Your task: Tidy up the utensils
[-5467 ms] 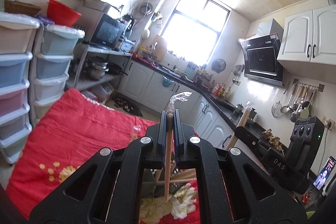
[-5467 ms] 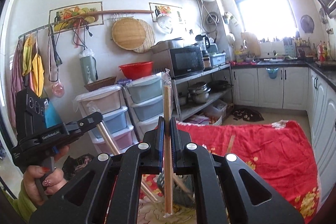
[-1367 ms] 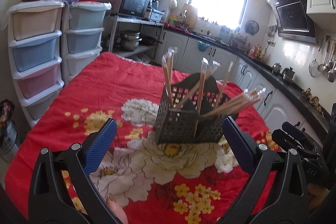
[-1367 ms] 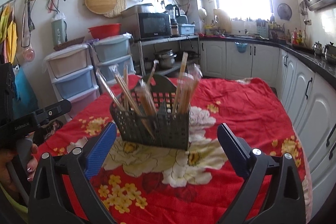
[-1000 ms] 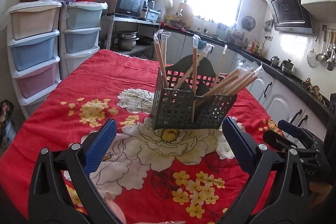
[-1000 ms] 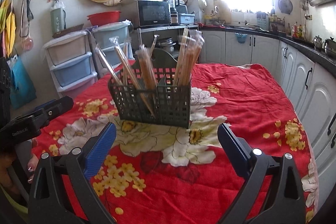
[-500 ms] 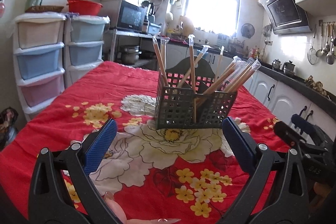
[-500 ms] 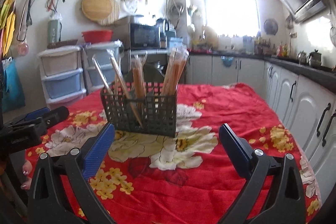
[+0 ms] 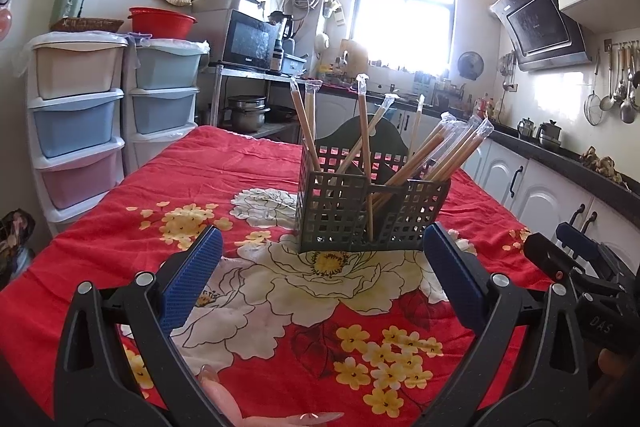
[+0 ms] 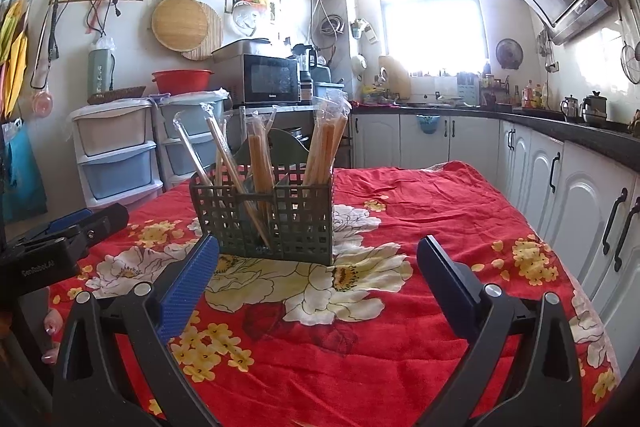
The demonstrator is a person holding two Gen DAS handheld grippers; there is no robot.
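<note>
Left hand-held gripper [image 9: 320,275] hangs low over the worktop [image 9: 248,163], jaws spread wide, nothing betw. them. Right hand-held gripper [image 10: 318,267] same: wide apart, empty. Dark mesh utensil caddy [image 9: 366,213] stands upright on the red floral cloth [image 9: 400,307], at 12 o'clock from both grippers, near but not touching. Wrapped chopsticks [image 9: 452,151] stick out of its compartments, some upright, a bundle leaning twd 2 o'clock in left view. Storage drawers [image 9: 76,123] at 10 o'clock.

One caddy [image 9: 372,215]; two grippers [image 9: 320,259]; many wrapped chopsticks [image 10: 260,163]
</note>
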